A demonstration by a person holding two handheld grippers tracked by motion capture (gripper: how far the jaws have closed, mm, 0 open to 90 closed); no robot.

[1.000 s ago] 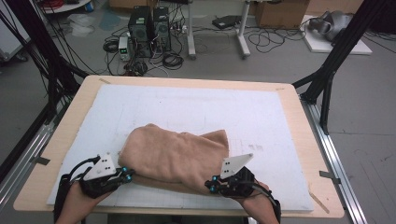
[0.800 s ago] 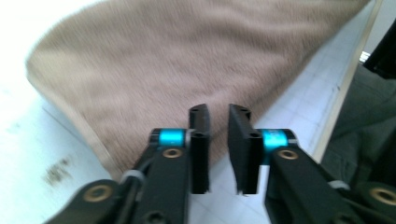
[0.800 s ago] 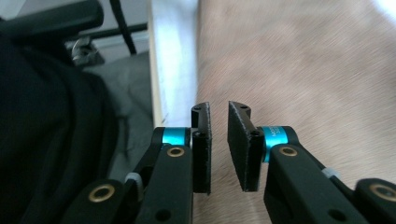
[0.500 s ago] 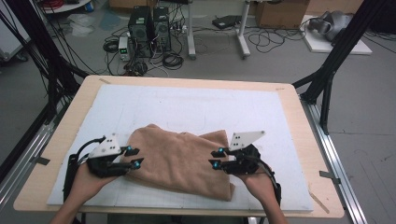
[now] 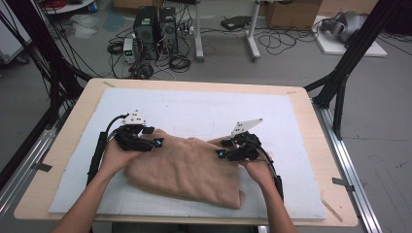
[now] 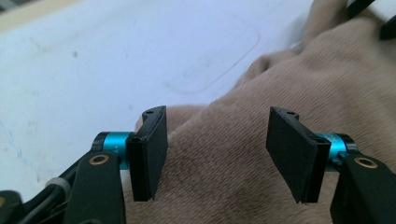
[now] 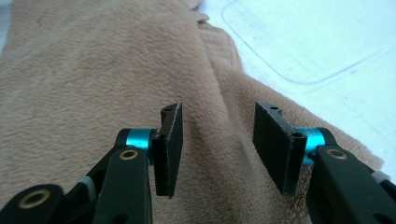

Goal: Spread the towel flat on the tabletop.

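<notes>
Both tongs stand apart — left tongs [image 5: 154,142] and right tongs [image 5: 222,149] over a tan towel [image 5: 187,167]. It lies rumpled on the worktop's white mat [image 5: 204,109].

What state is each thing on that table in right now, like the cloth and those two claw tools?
Towel: folded over into a rumpled heap, lying on the white mat, not lifted.
Left gripper: open, jaws apart over the towel's left end, nothing clamped.
Right gripper: open, jaws apart over the towel's right end, nothing clamped.
Mat: spread flat on the table.
</notes>
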